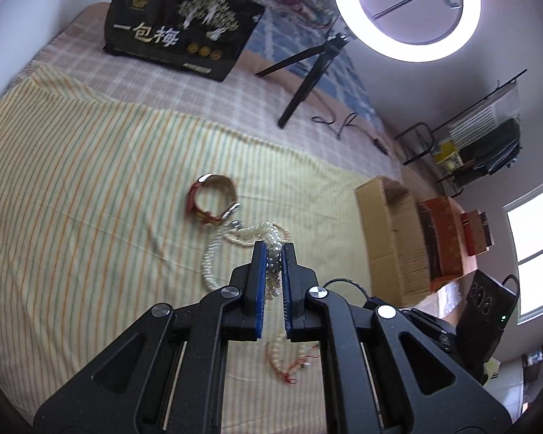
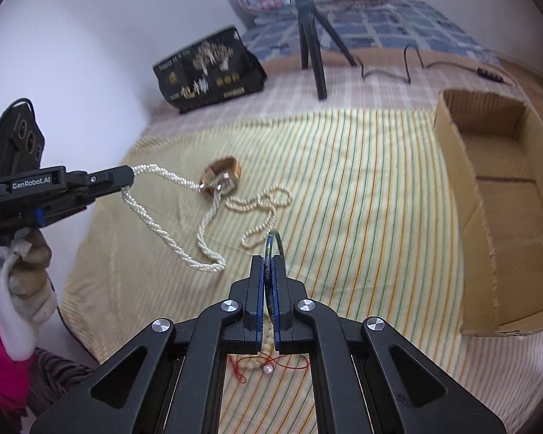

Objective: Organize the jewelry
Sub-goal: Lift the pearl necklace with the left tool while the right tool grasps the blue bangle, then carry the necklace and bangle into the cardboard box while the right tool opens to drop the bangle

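Now the left claw (image 1: 273, 253) pinches the pearl necklace (image 2: 170, 217), the right claw (image 2: 269, 264) a dark bangle (image 2: 273, 242); the cardboard box (image 2: 463, 188) looks bare inside.

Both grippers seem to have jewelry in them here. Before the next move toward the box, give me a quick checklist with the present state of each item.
1. Left gripper shut on the twisted pearl necklace: ok.
2. Necklace clear of the striped sheet: not ok, its lower loops lie on it.
3. Necklace free of the red-strapped watch: cannot tell; strands run right by it.
4. Right gripper shut on the dark bangle: ok.
5. Cardboard box open and reachable from above: ok.
6. Beaded bracelet with red cord picked up: not ok, it lies on the sheet.
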A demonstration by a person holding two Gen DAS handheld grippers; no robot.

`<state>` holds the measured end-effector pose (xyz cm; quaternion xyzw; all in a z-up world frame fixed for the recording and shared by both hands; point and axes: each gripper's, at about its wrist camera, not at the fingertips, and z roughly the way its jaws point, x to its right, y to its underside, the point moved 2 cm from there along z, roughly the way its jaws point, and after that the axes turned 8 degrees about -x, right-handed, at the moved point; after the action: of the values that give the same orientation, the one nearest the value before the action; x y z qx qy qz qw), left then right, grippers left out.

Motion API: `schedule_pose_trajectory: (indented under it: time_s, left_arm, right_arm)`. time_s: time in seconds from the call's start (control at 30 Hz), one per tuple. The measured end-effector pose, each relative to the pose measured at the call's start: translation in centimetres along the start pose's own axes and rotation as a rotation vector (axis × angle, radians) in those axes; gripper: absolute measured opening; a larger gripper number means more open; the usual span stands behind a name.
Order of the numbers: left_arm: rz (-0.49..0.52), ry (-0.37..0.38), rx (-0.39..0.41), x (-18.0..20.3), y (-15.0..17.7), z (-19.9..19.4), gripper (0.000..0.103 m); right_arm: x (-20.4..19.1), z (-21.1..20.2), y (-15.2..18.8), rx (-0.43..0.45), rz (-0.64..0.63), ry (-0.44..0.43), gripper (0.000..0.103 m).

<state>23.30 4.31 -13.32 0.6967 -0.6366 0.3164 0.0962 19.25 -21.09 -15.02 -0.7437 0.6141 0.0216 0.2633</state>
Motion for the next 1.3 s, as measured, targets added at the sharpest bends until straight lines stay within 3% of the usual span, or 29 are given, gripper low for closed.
schedule_pose_trajectory:
  time_s: [0.27, 0.6, 1.07, 1.3]
  left_arm:
    - [0.066, 0.077, 0.064, 4.2, -0.1, -2.3, 0.006]
    - [0.144, 0.157, 0.086, 9.9, -0.7, -3.2, 0.006]
    - [0.34, 0.172, 0.042, 21.6, -1.6, 0.4, 0.006]
    - [0.409, 0.148, 0.008, 26.8, -2.2, 3.7, 0.006]
  right_arm:
    - [0.5, -4.1, -0.3, 0.1, 0.0, 0.008, 0.002]
    - [4.2, -8.2, 0.1, 0.186, 0.052, 0.071, 0.002]
    - [11.4, -12.0, 1.6, 0.231, 0.149, 0.257, 0.002]
    - [13.6, -12.9, 2.1, 0.233, 0.185, 0.287, 0.002]
